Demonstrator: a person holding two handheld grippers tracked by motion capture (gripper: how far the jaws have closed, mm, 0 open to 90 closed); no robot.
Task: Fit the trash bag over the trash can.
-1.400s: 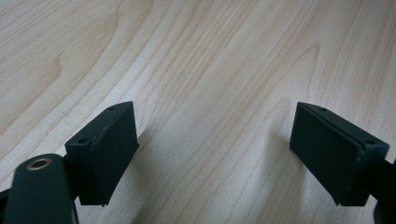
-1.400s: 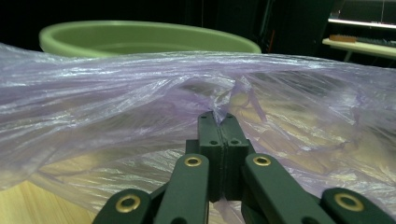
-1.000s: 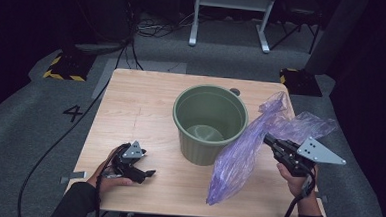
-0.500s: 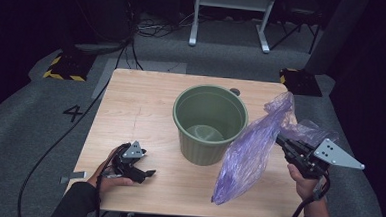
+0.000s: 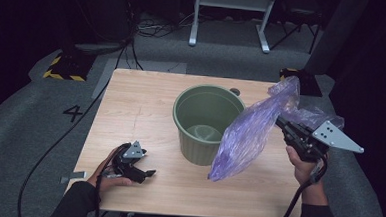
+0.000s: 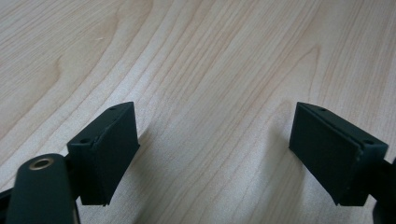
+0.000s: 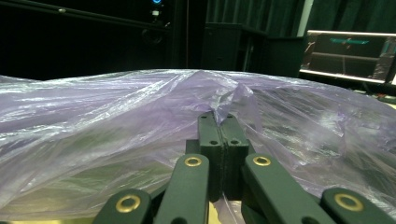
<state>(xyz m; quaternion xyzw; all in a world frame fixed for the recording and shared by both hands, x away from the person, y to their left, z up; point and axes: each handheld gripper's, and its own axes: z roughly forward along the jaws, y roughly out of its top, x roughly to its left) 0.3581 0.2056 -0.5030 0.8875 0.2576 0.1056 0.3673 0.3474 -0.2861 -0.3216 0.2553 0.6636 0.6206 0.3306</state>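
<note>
Jaws pinched tight on a crinkled translucent purple plastic bag (image 7: 140, 121), my right gripper (image 5: 286, 129) lifts it, seemingly touching the ribbed green plastic bucket (image 5: 206, 123), while my left gripper (image 5: 147, 174) rests wide on the pale wooden table (image 6: 210, 60).

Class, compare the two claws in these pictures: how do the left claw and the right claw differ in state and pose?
The left claw is open with bare wood between its jaws; the right claw is shut on the purple plastic bag. The left claw rests low on the table near its front edge; the right claw is held up beside the green bin. Both are black, two-jawed and hand-held.
</note>
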